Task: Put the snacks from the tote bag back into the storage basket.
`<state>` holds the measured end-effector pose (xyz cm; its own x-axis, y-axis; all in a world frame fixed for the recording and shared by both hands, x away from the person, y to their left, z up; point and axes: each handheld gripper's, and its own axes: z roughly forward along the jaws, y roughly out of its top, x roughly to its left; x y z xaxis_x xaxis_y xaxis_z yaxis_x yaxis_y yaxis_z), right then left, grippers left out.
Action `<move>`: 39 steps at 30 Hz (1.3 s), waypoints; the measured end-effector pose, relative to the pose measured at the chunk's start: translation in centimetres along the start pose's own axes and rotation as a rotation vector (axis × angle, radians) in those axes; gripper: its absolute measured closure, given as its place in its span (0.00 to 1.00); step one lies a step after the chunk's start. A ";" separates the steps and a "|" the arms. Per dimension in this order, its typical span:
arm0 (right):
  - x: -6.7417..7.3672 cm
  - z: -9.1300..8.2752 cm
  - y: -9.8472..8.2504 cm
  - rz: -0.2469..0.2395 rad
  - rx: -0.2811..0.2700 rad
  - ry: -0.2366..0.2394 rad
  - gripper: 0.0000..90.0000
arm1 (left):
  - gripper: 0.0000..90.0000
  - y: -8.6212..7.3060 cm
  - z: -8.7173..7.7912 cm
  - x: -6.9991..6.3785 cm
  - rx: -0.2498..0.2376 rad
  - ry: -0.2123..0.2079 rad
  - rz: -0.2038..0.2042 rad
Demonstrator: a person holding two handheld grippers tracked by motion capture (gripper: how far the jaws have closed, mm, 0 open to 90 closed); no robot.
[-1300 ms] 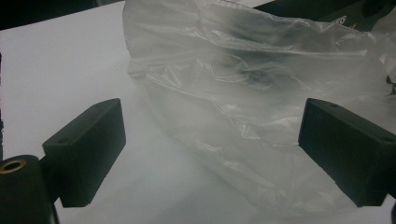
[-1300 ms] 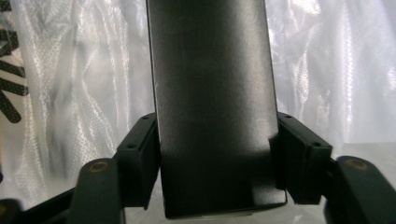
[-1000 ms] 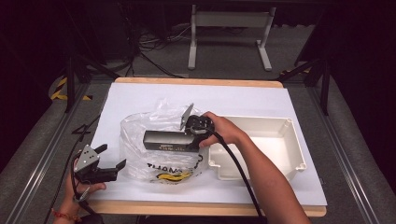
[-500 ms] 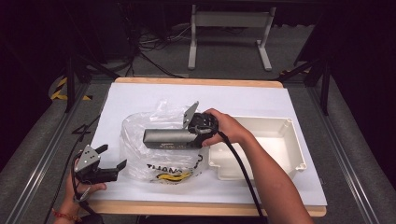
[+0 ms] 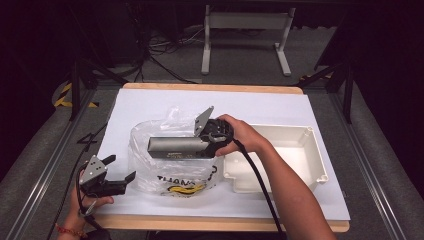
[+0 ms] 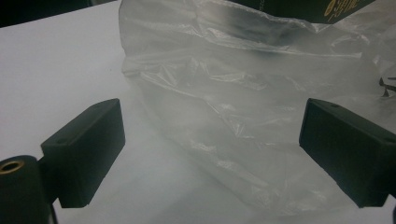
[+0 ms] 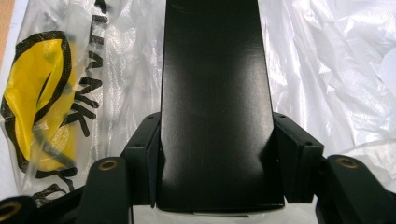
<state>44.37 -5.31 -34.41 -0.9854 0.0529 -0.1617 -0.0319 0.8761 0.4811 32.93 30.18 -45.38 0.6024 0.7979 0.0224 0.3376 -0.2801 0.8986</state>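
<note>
The right gripper (image 5: 202, 144) pinches one end of the long dark box (image 5: 175, 146), held level over the clear plastic bag (image 5: 165, 170) prob. for bagging, while the left gripper (image 5: 116, 173), jaws spread, waits beside the bag (bag mouth & box lettering hard to make out).

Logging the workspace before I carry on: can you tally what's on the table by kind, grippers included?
Long dark rectangular box, clamped in the right gripper above the bag: 1
Clear crinkled plastic bag with yellow and black print: 1
White shallow plastic tray: 1
White sheet covering the wooden table: 1
Grippers, counting the open left gripper: 2
Total: 6
</note>
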 end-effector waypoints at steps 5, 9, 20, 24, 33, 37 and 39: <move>0.2 -0.4 0.1 -0.018 -0.016 0.002 0.47 | 0.09 0.0 0.0 0.0 -0.001 -0.001 -0.002; 0.2 -0.9 0.1 -0.026 -0.023 0.002 0.47 | 0.09 0.0 0.1 0.0 0.002 -0.006 -0.003; 0.2 -2.8 -0.5 -0.031 -0.034 -0.013 0.47 | 0.08 0.0 0.1 0.1 0.007 -0.015 -0.004; 0.3 -3.5 -0.9 -0.047 -0.040 -0.012 0.48 | 0.08 0.0 0.1 0.1 0.011 -0.014 -0.002; 0.5 -5.2 -1.8 -0.064 -0.054 -0.025 0.48 | 0.08 0.0 0.2 0.0 0.015 -0.011 -0.004; 0.6 -5.8 -2.2 -0.063 -0.054 -0.034 0.48 | 0.08 0.0 0.2 0.0 0.018 -0.011 -0.001; 0.6 -5.9 -2.3 -0.061 -0.054 -0.033 0.47 | 0.08 0.0 0.2 0.0 0.018 -0.011 -0.002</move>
<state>42.85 -10.09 -30.54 -0.9755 0.0170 -0.2195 -0.1011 0.8512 0.5150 33.11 30.10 -45.50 0.6094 0.7927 0.0159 0.3518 -0.2883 0.8906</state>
